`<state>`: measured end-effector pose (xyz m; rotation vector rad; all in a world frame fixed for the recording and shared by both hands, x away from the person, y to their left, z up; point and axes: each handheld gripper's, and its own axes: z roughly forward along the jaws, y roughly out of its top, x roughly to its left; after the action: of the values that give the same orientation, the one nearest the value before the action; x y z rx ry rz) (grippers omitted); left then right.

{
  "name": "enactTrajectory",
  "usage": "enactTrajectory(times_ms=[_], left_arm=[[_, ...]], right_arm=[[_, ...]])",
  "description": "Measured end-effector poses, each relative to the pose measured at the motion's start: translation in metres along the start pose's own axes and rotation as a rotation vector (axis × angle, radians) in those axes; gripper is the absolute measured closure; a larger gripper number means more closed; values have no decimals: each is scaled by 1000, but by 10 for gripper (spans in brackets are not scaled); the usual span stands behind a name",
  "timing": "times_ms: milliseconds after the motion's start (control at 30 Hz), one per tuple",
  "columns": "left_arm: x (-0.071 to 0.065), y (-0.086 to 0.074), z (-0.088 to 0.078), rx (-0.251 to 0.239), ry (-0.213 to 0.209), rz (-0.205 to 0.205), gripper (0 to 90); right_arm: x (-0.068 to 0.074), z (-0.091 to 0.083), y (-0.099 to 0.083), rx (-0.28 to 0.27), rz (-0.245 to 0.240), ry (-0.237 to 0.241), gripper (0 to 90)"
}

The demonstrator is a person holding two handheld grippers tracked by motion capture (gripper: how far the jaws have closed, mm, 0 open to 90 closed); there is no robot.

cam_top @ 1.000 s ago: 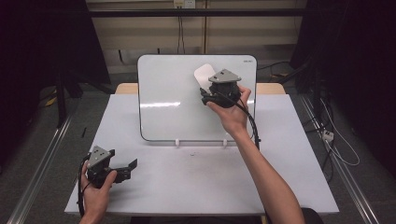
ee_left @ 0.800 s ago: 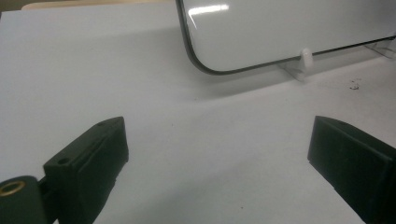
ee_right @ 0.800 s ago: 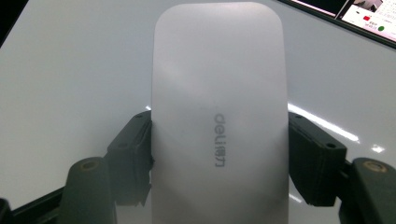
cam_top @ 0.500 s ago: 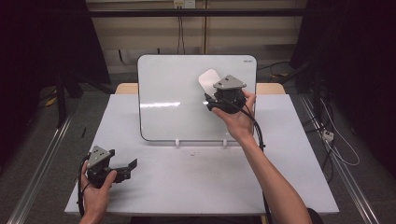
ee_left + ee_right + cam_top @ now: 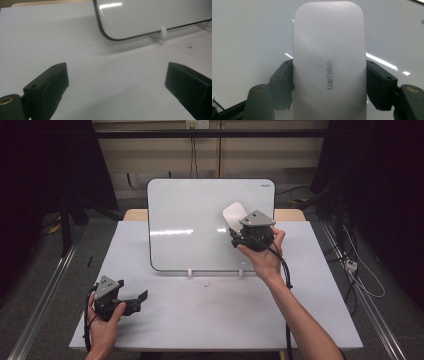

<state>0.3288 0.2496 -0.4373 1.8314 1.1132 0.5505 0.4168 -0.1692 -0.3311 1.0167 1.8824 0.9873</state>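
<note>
A whiteboard (image 5: 200,225) stands upright on small clips at the back of the white table (image 5: 215,315). My right gripper (image 5: 239,231) is shut on a white whiteboard eraser (image 5: 234,215) and holds it against the board's right half. In the right gripper view the eraser (image 5: 329,62) stands between both jaws, which press on its long sides, with the board (image 5: 249,32) behind it. My left gripper (image 5: 140,301) rests low at the table's front left with its jaws wide apart. In the left gripper view, that gripper (image 5: 116,82) has bare table between its jaws.
The whiteboard's lower corner (image 5: 110,37) and a white clip foot (image 5: 162,32) lie ahead of the left gripper. A few dark specks (image 5: 190,45) mark the table. Cables (image 5: 360,270) run over the floor on the right, and a metal rail (image 5: 45,290) runs along the left.
My right gripper has carried the eraser to the right and slightly down across the board. The left gripper has stayed put.
</note>
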Motion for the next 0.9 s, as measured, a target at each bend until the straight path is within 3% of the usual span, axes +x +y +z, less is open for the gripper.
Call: enactTrajectory(times_ms=[367,900], left_arm=[[0,1,-3,4,4,4,49],[0,2,-5,-10,16,14,50]], right_arm=[[-6,-15,-19,-7,10,-19,316],[-15,-28,-55,24,33,-35,316]])
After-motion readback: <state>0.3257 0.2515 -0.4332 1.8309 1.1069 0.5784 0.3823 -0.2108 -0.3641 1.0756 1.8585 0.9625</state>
